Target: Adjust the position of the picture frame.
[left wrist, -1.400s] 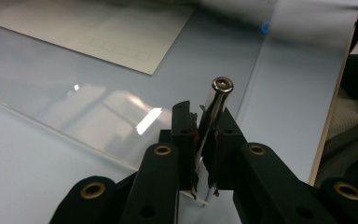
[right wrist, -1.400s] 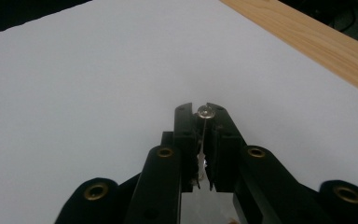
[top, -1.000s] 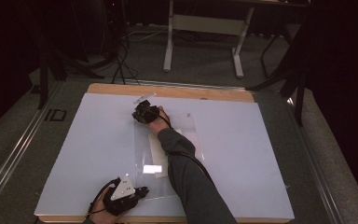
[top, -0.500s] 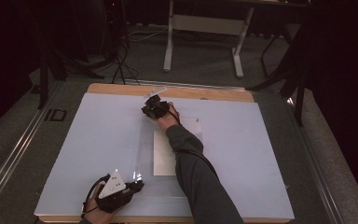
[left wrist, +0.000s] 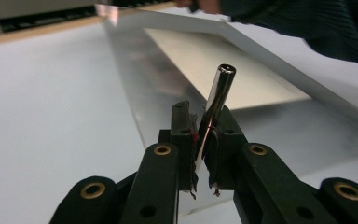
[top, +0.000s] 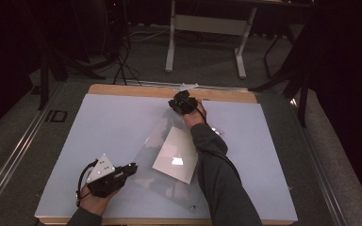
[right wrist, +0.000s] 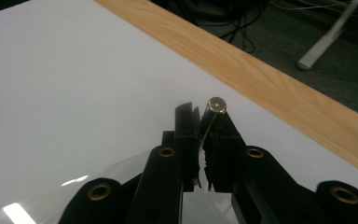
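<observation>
Both grippers pinch corner standoffs of the clear acrylic panel (top: 169, 160): left gripper (top: 131, 168) near, right gripper (top: 179, 99) far. Since a second ago the panel has swung rightward and lifted; the carry appears under way.

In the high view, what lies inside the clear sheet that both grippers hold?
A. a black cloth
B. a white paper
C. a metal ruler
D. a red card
B: a white paper shows through the clear sheet, between the left gripper and the right gripper.
</observation>
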`<state>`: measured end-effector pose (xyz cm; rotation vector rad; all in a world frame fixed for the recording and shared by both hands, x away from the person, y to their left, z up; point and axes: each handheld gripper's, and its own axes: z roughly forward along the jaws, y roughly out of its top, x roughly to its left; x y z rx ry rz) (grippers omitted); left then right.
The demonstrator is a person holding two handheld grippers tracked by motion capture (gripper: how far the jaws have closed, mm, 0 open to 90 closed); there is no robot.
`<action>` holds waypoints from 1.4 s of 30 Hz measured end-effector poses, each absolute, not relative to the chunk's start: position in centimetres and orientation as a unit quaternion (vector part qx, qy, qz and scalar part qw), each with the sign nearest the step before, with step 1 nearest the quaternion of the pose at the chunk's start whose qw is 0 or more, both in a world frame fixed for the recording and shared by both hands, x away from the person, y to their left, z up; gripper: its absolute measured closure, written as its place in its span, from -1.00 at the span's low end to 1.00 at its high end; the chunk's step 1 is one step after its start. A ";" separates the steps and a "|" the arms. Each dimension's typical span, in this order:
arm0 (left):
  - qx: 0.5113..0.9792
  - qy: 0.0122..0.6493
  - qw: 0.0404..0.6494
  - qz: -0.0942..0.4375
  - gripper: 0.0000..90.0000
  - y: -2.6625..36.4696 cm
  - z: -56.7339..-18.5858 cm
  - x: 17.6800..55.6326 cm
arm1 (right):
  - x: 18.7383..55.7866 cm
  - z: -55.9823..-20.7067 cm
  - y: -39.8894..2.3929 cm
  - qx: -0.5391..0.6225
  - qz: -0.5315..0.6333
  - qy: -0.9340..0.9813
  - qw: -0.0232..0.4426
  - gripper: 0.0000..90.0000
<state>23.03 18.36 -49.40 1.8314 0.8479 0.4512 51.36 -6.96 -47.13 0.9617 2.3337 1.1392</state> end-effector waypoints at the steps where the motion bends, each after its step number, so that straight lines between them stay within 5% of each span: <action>1: 0.761 0.352 0.511 0.188 0.82 18.4 -49.4 23.0 | 51.4 -47.1 -7.0 0.341 0.404 0.828 0.185 0.88; 21: 0.744 0.389 0.493 0.227 0.79 19.0 -47.8 30.4 | 48.7 -45.2 -17.1 0.401 0.410 0.786 0.230 0.90; 42: 0.726 0.454 0.460 0.235 0.79 19.3 -48.6 38.1 | 45.2 -46.7 -20.6 0.421 0.396 0.780 0.242 0.90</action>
